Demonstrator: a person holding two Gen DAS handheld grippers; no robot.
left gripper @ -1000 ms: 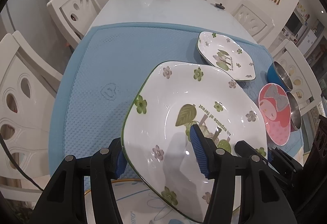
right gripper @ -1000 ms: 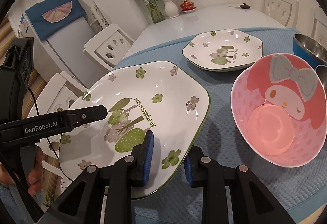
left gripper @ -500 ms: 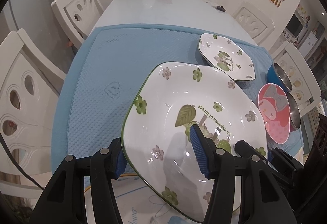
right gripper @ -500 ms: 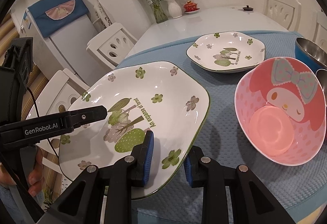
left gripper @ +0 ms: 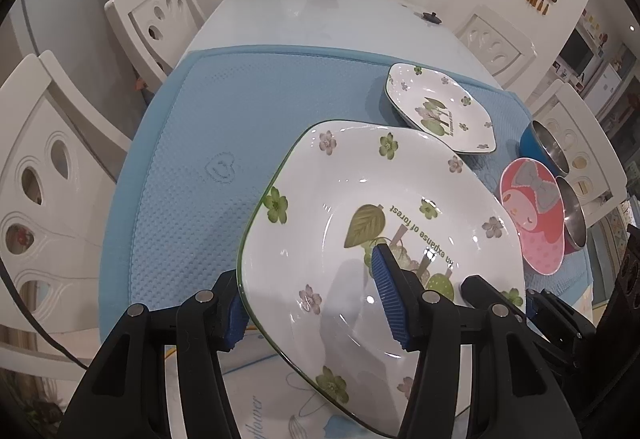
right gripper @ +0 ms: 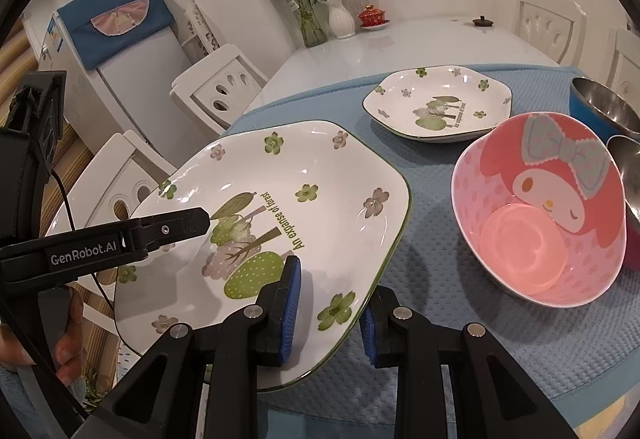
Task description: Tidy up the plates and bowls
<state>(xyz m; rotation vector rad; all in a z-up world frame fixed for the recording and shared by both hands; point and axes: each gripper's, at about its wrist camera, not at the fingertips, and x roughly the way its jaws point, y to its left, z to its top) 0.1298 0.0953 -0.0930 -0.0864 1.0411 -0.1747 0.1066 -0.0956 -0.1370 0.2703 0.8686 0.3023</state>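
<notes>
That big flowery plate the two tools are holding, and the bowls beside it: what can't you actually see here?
- Large plate: underside hidden in both views; left view's bottom edge cuts off its near corner.
- Left gripper: outer finger's pad sits behind the rim.
- Steel bowls: cut off by the right view's edge, partly behind the pink bowl.

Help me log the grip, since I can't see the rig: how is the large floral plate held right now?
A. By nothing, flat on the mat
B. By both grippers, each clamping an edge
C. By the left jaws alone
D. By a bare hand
B: the right gripper and the left gripper each have jaws straddling an edge of the large floral plate, held tilted above the blue mat.
</notes>
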